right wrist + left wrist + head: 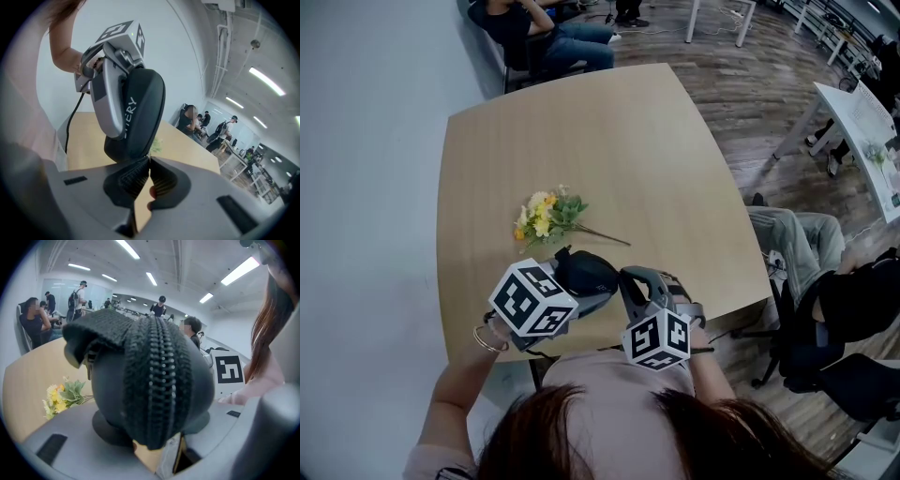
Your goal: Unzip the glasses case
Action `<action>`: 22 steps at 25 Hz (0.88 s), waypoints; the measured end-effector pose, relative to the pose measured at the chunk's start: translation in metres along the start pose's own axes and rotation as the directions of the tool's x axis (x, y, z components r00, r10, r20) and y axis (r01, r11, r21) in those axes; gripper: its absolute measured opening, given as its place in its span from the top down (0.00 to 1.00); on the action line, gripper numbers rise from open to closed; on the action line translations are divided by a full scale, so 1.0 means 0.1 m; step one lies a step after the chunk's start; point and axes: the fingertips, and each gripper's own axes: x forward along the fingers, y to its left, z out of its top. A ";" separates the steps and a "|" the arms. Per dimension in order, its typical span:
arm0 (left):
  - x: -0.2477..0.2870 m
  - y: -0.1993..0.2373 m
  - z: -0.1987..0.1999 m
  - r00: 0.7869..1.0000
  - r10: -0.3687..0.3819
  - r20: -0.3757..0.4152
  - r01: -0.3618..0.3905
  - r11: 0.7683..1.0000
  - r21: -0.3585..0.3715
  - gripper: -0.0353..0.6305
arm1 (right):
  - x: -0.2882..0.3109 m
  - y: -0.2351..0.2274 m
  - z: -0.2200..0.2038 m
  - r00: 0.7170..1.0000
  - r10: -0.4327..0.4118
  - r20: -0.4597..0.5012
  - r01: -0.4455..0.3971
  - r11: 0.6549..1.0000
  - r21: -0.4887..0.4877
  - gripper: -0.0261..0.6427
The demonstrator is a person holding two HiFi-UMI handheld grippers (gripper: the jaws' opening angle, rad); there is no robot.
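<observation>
Gripping black zippered fabric glasses case [150, 376] with left gripper [152, 427], right gripper [149, 161] pinched shut at its end, apparently starting the unzipping pull.

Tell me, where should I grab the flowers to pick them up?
Take the flowers by the bare stems, not the blooms. They lie flat on the table with the stems poking out to the right in the head view, thin and clear of the leaves. Come from above, jaws across the stems; that should spare the petals.
</observation>
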 end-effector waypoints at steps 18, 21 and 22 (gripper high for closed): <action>0.15 -0.03 -0.14 0.995 -0.002 -0.097 0.007 0.999 0.052 0.59 | -0.02 -0.01 0.01 1.000 -0.010 0.001 0.010 1.000 -0.013 0.93; 0.18 -0.03 -0.16 0.994 -0.005 -0.112 0.011 0.999 0.054 0.59 | -0.03 -0.01 0.02 1.000 -0.012 0.003 0.012 1.000 -0.019 0.93; 0.19 -0.03 -0.18 0.993 -0.006 -0.120 0.013 0.999 0.053 0.59 | -0.03 -0.02 0.02 1.000 -0.012 0.004 0.012 1.000 -0.021 0.93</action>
